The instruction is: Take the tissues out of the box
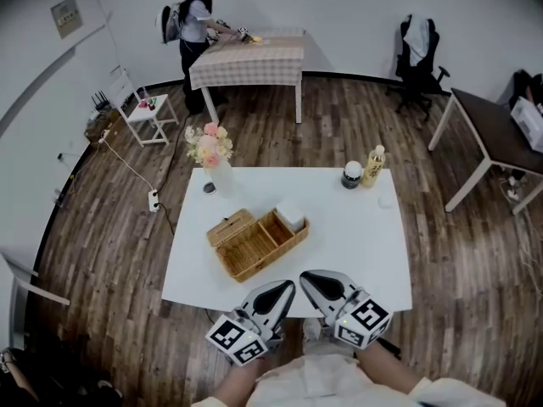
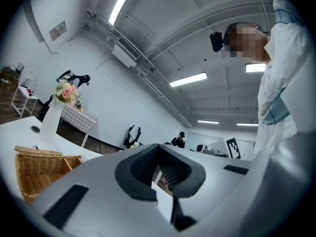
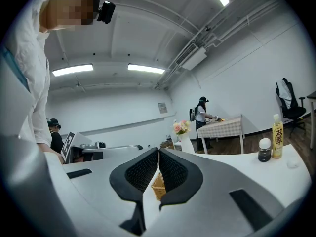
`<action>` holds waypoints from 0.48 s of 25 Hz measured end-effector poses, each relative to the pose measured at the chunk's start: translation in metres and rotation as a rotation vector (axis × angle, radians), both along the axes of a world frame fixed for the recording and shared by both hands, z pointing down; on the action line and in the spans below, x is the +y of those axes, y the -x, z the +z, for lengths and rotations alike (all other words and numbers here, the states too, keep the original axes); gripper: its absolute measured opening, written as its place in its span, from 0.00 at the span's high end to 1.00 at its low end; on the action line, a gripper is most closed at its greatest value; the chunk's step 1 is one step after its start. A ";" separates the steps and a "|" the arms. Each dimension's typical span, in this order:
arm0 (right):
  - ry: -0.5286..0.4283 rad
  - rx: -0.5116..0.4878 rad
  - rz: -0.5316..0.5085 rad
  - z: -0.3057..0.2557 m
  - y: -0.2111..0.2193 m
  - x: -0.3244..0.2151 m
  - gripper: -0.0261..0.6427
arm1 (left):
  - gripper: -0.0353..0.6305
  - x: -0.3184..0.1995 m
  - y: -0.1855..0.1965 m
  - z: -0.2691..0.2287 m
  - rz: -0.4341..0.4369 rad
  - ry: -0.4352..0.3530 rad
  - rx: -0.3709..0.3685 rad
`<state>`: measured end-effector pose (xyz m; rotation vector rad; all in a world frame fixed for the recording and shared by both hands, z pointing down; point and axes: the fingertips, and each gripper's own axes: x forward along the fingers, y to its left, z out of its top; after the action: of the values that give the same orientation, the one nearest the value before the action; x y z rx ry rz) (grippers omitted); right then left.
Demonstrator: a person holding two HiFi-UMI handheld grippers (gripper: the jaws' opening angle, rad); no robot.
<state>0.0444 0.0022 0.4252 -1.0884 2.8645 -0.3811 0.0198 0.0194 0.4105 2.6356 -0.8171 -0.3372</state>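
An open wicker box (image 1: 254, 242) lies near the middle of the white table (image 1: 356, 244), its lid (image 1: 231, 227) folded out to the left. White tissues (image 1: 289, 215) stand in its right-hand compartment. My left gripper (image 1: 284, 288) and right gripper (image 1: 310, 280) hover side by side over the table's front edge, just short of the box. Both are shut with nothing between the jaws. The left gripper view has the left gripper (image 2: 158, 146) tilted upward, with the wicker box (image 2: 39, 169) low at the left. Past the closed right gripper (image 3: 158, 150) shows a sliver of wicker box (image 3: 159, 185).
A vase of flowers (image 1: 214, 164) and a small dark disc (image 1: 209, 188) stand at the table's far left. A dark jar (image 1: 351, 175) and a yellow bottle (image 1: 373, 166) stand at the far right. A person (image 1: 197, 24) works at a checked table behind.
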 end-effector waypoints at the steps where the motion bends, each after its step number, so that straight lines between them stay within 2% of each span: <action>1: 0.010 0.000 -0.004 0.001 0.000 -0.007 0.91 | 0.94 -0.006 -0.001 0.001 -0.004 0.006 -0.002; 12: 0.047 -0.016 -0.058 0.008 -0.017 -0.071 0.91 | 0.94 -0.071 -0.020 0.003 -0.052 0.032 -0.015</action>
<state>0.0614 -0.0691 0.4334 -1.0065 2.8921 -0.4602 0.0398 -0.0518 0.4133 2.5940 -0.8892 -0.3158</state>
